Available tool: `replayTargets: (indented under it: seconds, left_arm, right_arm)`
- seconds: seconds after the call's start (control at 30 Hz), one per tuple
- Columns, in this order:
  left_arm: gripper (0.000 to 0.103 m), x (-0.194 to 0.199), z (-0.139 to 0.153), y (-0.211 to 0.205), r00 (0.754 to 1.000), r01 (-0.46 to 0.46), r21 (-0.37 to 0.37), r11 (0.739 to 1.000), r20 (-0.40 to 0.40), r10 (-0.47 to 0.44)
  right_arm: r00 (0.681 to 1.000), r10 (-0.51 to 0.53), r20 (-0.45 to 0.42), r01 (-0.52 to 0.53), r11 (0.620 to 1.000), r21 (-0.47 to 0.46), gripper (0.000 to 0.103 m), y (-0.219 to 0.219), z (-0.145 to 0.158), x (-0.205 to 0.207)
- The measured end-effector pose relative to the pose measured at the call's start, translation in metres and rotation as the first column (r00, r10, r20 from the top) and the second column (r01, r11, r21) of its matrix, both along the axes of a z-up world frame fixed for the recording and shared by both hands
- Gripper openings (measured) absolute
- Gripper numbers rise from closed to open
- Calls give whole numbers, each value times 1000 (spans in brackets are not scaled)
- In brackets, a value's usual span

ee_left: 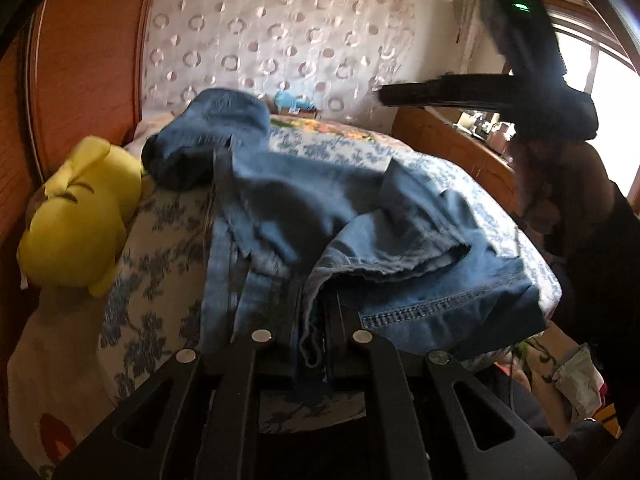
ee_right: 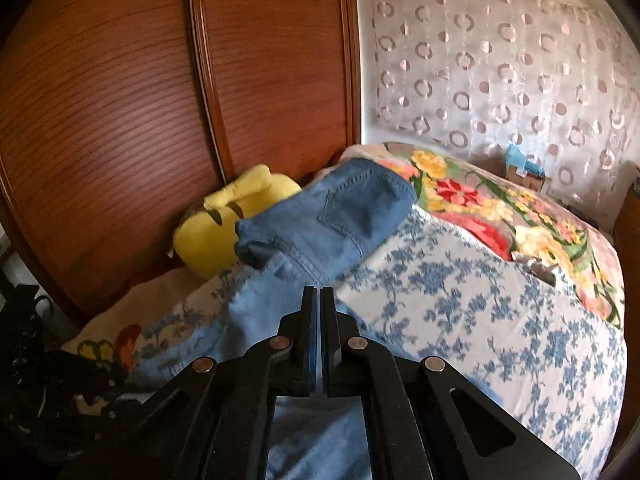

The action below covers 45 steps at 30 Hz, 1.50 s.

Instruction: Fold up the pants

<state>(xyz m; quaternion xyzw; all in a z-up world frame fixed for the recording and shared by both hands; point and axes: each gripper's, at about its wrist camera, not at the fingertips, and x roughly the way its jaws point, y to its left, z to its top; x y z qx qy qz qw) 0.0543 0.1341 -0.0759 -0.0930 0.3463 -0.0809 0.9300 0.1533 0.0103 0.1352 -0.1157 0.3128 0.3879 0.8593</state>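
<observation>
Blue denim pants (ee_right: 320, 220) lie on blue-floral white bedsheet (ee_right: 480, 300), w/ yellow plush toy (ee_right: 224, 224) just left, against brown wooden wardrobe (ee_right: 120, 120). Bright floral blanket (ee_right: 500, 208) behind sheet; circle-patterned sheer curtain (ee_right: 500, 60) at back.

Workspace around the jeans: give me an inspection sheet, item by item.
Surface: bed with blue floral sheet; flowered blanket behind it.
Job's things: blue jeans, crumpled, one part draped over another.
Clutter: yellow plush toy beside the jeans, by the wardrobe.
Grippers: left gripper shut on jeans hem; right gripper, jaws together, thin blue layer between them.
Cables: nothing seen.
Surroundings: wooden wardrobe, circle-patterned curtain, bright window.
</observation>
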Motion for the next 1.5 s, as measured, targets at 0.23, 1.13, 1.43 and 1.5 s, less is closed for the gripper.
replayTargets:
  seconds: [0.23, 1.13, 1.43, 1.5]
  left_arm:
    - [18, 2, -5, -2, 1000, -18, 7, 1000, -15, 18]
    - [46, 2, -4, -11, 1000, -20, 42, 999, -2, 21]
    - [46, -5, -1, -7, 1000, -20, 26, 999, 9, 20]
    - [46, -7, 0, -6, 1000, -25, 26, 999, 13, 25]
  right_arm:
    - [997, -73, -37, 72, 997, -23, 43, -36, -11, -24]
    - [989, 84, -118, -86, 996, -13, 1, -37, -31, -50]
    - [992, 121, -27, -122, 992, -29, 1, 17, 14, -31]
    - [994, 105, -16, -106, 993, -48, 1, 33, 15, -22]
